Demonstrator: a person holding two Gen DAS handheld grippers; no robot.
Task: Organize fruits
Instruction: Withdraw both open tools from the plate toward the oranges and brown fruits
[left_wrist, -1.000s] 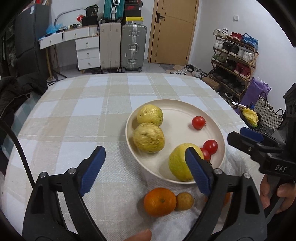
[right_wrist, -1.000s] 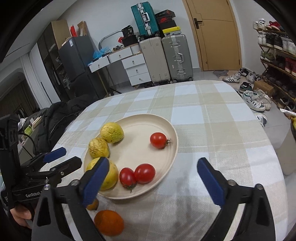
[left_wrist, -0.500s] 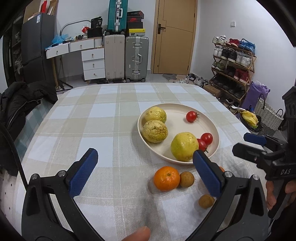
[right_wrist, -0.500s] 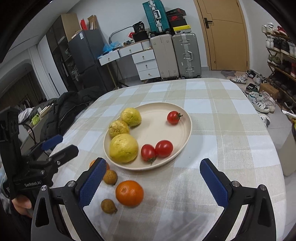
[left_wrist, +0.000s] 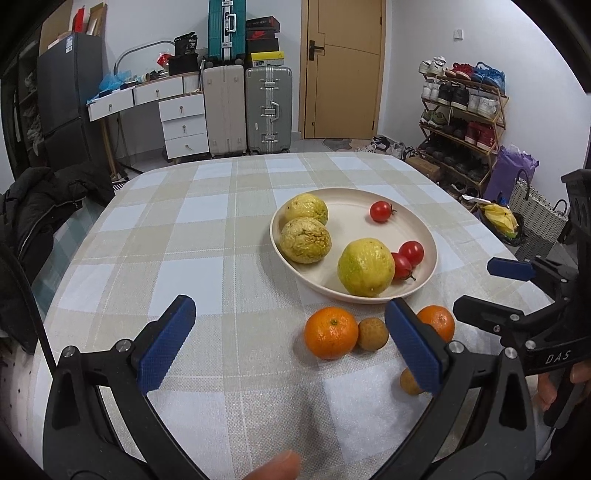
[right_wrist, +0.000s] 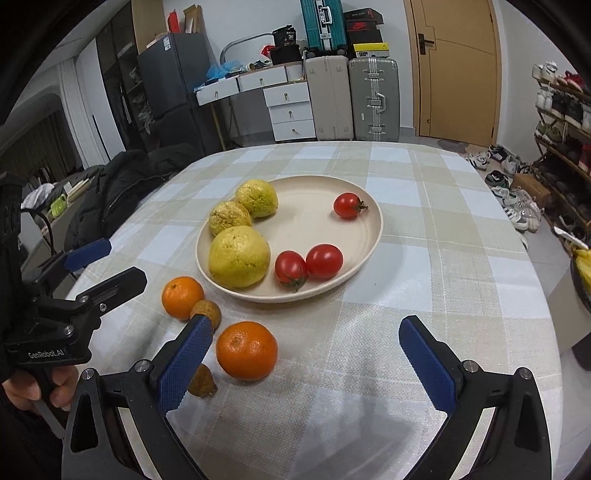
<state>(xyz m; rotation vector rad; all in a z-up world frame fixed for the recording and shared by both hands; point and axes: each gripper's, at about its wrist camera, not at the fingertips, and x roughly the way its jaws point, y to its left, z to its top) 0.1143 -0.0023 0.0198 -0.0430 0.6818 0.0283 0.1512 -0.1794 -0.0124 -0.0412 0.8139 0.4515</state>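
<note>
Checked tablecloth (left_wrist: 207, 236); suitcases (left_wrist: 247, 107) behind.

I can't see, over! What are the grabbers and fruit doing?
Both hand-held grippers open, empty. Two oranges off the plate. Nothing blocking.

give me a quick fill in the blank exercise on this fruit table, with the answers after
1. The plate holds ____ red tomatoes.
2. Both oranges lie on the ____, not on the plate.
3. The three yellow fruits sit on the plate's ____ side in the right wrist view.
4. The left claw and the right claw are both ____ and hold nothing.

Answers: three; tablecloth; left; open
</note>
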